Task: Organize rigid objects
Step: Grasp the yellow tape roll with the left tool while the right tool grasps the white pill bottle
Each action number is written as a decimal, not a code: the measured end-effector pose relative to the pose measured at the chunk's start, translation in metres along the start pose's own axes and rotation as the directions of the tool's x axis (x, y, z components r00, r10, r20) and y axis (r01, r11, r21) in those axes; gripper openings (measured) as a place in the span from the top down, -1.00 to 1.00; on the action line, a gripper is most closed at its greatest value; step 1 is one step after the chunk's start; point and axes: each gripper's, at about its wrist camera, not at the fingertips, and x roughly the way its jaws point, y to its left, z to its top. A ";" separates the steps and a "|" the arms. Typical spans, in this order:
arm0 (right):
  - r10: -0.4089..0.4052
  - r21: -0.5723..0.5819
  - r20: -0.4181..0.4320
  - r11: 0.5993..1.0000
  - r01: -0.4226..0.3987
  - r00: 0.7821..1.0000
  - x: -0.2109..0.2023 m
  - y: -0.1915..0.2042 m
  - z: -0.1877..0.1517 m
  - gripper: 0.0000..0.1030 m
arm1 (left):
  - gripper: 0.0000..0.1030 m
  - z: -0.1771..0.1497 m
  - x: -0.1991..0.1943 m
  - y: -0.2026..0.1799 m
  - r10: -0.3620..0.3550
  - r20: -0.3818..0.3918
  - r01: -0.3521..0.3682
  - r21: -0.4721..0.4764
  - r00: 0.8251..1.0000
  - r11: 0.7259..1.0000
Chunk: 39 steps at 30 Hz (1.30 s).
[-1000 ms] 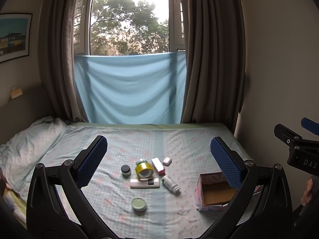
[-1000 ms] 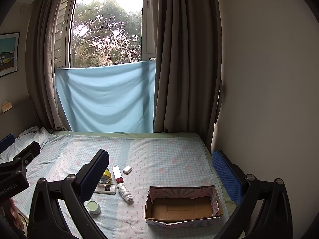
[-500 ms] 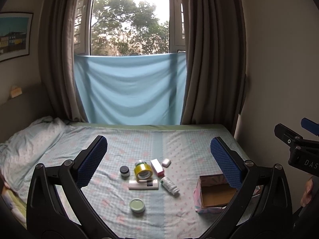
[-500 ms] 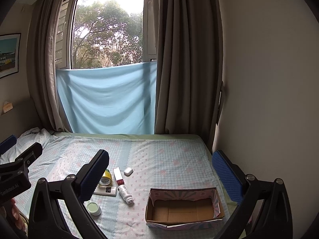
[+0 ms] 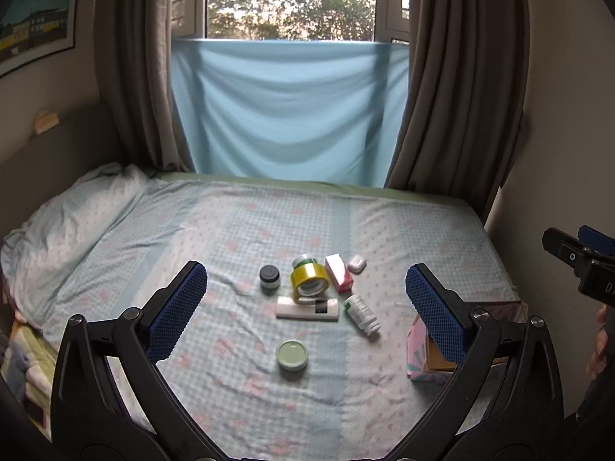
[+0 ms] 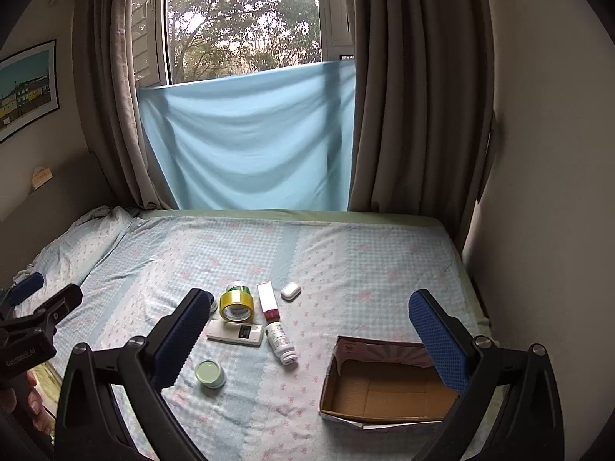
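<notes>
Both grippers hang above the bed (image 5: 423, 223), jaws wide apart, nothing between them. Left gripper (image 5: 306, 309) looks down on the cluster: tape (image 5: 309, 282), remote (image 5: 306, 308), bottle (image 5: 361, 314), green tin (image 5: 292, 355), dark jar (image 5: 270, 276), red box (image 5: 338, 272), all well clear of its pads. Right gripper (image 6: 307, 336) frames the same pile, with the empty box (image 6: 388, 382) by its right finger. Curtains (image 6: 419, 88) flank a window (image 6: 246, 19).

Each handheld tool is a black plastic frame of curved, ribbed struts joined by round silver-headed screws. The left gripper (image 5: 306, 299) carries two fingers (image 5: 177, 309) faced with blue, finely dimpled rubber pads; the right gripper (image 6: 307, 336) has matching fingers (image 6: 438, 342). White lettering, partly cut off, marks each black body where the other camera catches it.
</notes>
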 end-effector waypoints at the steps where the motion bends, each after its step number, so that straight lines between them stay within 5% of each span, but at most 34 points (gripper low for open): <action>1: 0.007 0.004 -0.018 1.000 -0.007 1.000 0.011 0.003 0.002 -1.00 | -0.99 0.000 0.010 0.008 -0.003 -0.023 0.003 -0.010 1.000 1.000; 10: 0.032 -0.057 -0.182 0.997 -0.043 0.983 0.112 0.032 0.015 -1.00 | -0.99 0.006 0.110 0.052 -0.076 -0.213 0.052 -0.112 0.974 0.992; 19: 0.059 -0.076 -0.402 0.992 -0.097 0.914 0.243 0.037 -0.002 -1.00 | -0.99 0.013 0.254 0.052 -0.184 -0.390 0.098 -0.230 0.902 0.968; 28: 0.088 -0.105 -0.635 0.974 -0.199 0.768 0.368 0.039 -0.057 -1.00 | -0.99 -0.022 0.414 0.032 -0.242 -0.581 0.049 -0.328 0.777 0.944; 39: 0.080 -0.114 -0.809 0.950 -0.290 0.582 0.462 0.048 -0.149 -0.78 | -0.99 -0.082 0.531 0.022 -0.238 -0.694 -0.024 -0.346 0.680 0.938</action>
